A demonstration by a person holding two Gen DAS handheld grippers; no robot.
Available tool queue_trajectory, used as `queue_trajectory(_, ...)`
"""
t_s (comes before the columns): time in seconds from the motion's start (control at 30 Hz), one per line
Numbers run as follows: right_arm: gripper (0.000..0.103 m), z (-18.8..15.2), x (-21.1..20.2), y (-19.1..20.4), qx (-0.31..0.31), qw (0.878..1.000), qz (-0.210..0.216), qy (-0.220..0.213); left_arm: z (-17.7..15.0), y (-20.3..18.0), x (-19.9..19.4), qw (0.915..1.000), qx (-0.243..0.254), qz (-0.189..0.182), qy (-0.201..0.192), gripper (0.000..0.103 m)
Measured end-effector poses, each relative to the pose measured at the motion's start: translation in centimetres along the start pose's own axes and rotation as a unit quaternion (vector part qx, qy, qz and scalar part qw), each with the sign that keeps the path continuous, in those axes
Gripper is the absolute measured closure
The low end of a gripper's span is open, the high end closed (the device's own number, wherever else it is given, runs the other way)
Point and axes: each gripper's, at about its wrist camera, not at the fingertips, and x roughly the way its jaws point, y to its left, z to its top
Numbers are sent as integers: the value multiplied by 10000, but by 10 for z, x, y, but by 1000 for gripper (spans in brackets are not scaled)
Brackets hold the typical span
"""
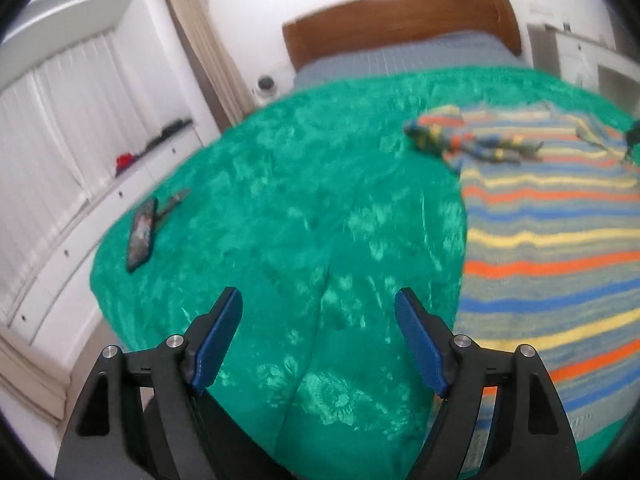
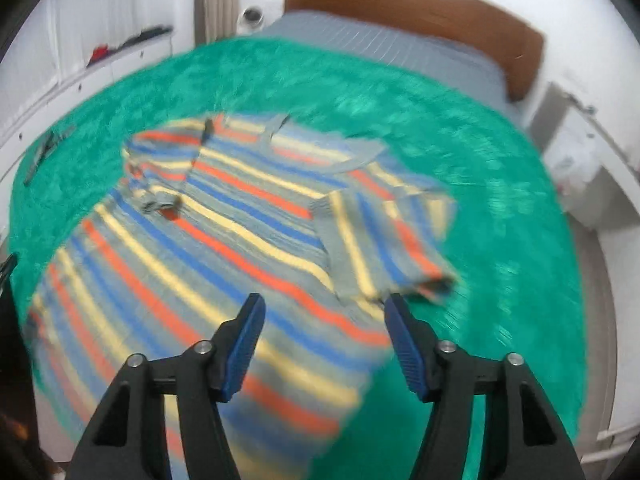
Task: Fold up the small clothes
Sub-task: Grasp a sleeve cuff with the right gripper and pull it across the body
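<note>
Shirt [image 2: 224, 240]: striped in orange, blue, yellow and grey; spread flat on the green bedspread [image 1: 304, 208], neckline toward the headboard [image 1: 400, 16]; in the right wrist view, right-hand sleeve folded inward over the body, left-hand sleeve bunched and crumpled near the shoulder.
Shirt in left wrist view [image 1: 560, 240]: fills the right side of the picture, crumpled sleeve at its upper left corner.
Left gripper [image 1: 318, 300]: jaws spread wide, nothing between the blue pads, only bare bedspread beneath; just left of the shirt's edge, not touching it.
Right gripper [image 2: 324, 304]: jaws parted at a middling width, nothing gripped; above the lower right part of the shirt, right pad close to the hem of the folded sleeve, contact not clear because of blur.
Bedspread: green, shiny, with a flower pattern; covers most of the bed.
Bed linen [image 1: 400, 56]: grey-blue striped, bare strip between bedspread and brown wooden headboard.
Phone [image 1: 141, 234]: dark, flat, lying near the left edge of the bedspread, well apart from the shirt; a thin dark item just beside it, too blurred to name.
Cabinet [image 1: 72, 216]: white, low, running along the left wall under the blinds; red and dark items on top.
Round white device [image 1: 266, 84]: on a stand at the bed's far left corner.
Writing, brands, labels: none legible in either view; both pictures soft with blur.
</note>
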Motion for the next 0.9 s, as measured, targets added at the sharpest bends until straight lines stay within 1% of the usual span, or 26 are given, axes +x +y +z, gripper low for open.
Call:
queue_trajectory(0.03,50,6,21,1,-30,9999,-73,108,1,2,2,9999,-124,-71,9,23)
queue_trajectory(0.07,51,8,36,1,-29,9997,-161,158,1,4,3,9999,-146,-89,16,22)
queue_trajectory(0.13,52,12,66,-8,150,9993,-281,187,-1,1,7,9999,-32,-16,112,22)
queue_trajectory(0.17,52,12,72,-14,247,9992,-239,208,-2,-2,10,9998,43,10,188,22)
queue_trajectory(0.2,61,10,79,-25,521,9984,-92,213,-2,-6,13,9997,81,0,238,22)
queue_trajectory(0.23,72,9,78,-33,720,9972,-63,199,-2,-8,16,9996,102,-24,280,22)
queue_trajectory(0.27,101,8,72,-46,1015,9947,-97,146,-4,-10,16,9995,110,-27,293,22)
queue_trajectory(0.3,101,7,64,-54,1196,9928,-75,62,-4,-10,16,9995,117,-21,295,22)
queue_trajectory(0.4,101,-9,21,-103,1732,9840,-295,-284,-5,-11,17,9994,101,-27,319,22)
queue_trajectory(0.43,101,-20,2,-128,1985,9783,-432,-397,-5,-11,18,9994,79,-33,331,22)
queue_trajectory(0.5,101,-41,-27,-167,2449,9661,-651,-487,-6,-10,18,9994,33,-34,353,22)
queue_trajectory(0.53,101,-59,-43,-194,2733,9570,-846,-483,-6,-9,18,9993,3,-35,368,22)
queue_trajectory(0.57,101,-66,-51,-205,2837,9531,-955,-448,-6,-7,19,9992,-29,-37,390,22)
queue_trajectory(0.6,101,-83,-59,-222,2985,9468,-1150,-350,-6,-7,20,9991,-56,-35,411,22)
queue_trajectory(0.7,101,-118,-63,-244,3336,9350,-1198,-94,-6,-4,24,9986,-149,-33,499,22)
queue_trajectory(0.8,101,-140,-61,-251,3711,9214,-1153,19,-9,-3,27,9980,-175,1,599,22)
queue_trajectory(0.83,101,-149,-63,-254,3872,9142,-1192,33,-9,-3,28,9978,-170,39,636,22)
queue_trajectory(0.9,101,-159,-63,-257,4010,9069,-1295,71,-10,-1,28,9976,-193,82,660,22)
